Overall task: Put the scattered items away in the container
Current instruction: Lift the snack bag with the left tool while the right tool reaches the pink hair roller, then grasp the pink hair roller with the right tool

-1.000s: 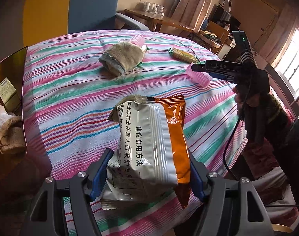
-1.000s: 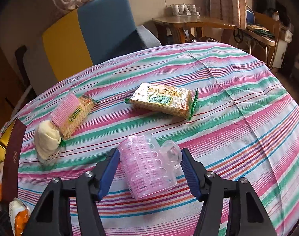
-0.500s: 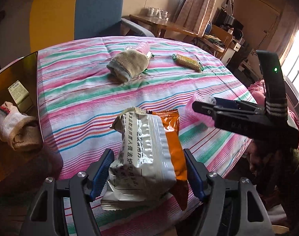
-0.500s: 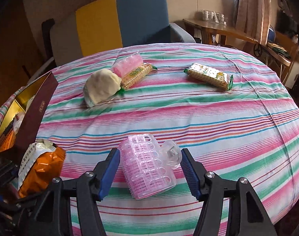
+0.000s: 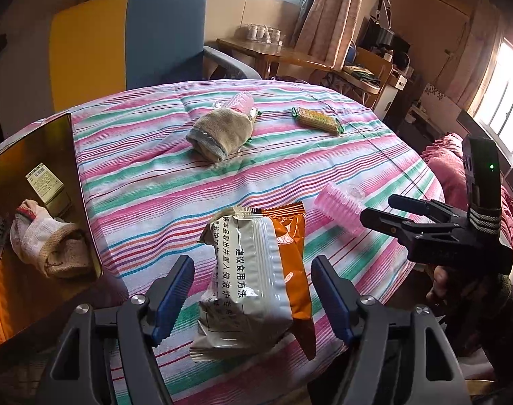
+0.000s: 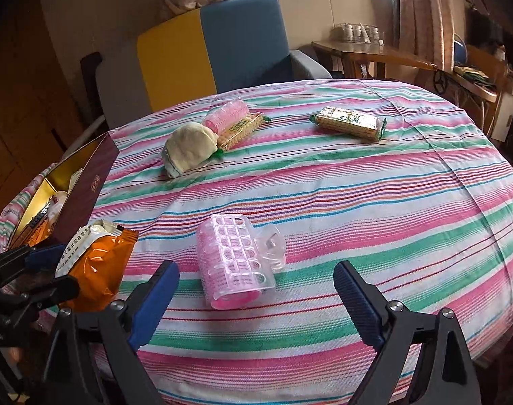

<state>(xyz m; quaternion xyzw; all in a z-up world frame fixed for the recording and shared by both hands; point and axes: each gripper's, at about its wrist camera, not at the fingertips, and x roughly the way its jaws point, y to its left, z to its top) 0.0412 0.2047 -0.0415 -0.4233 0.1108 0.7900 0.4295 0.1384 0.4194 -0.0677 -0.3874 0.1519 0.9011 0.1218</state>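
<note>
A white-and-orange snack packet [image 5: 253, 276] stands on end between the pads of my left gripper [image 5: 251, 260]. Its jaws are opening, and a strip of cloth shows on each side of the packet. The gold-lined box [image 5: 37, 155] lies just to its left, with a sock [image 5: 50, 246] inside. A pink hair roller [image 6: 234, 263] lies on the striped cloth between the wide pads of my right gripper [image 6: 255, 265]. Those jaws are opening too and touch nothing. Farther back lie a rolled sock [image 6: 189, 146], a second roller [image 6: 226, 114] on a cracker pack, and another cracker pack [image 6: 349, 123].
A blue and yellow armchair [image 6: 212, 47] stands behind the round table, and a wooden side table [image 6: 374, 54] at the back right. The two grippers are close together at the table's near edge. A hand [image 5: 438, 280] holds the right one.
My right gripper swung left toward the left gripper and opened, leaving the roller on the cloth. The left pads drew slightly off the packet. More of the box came into view.
</note>
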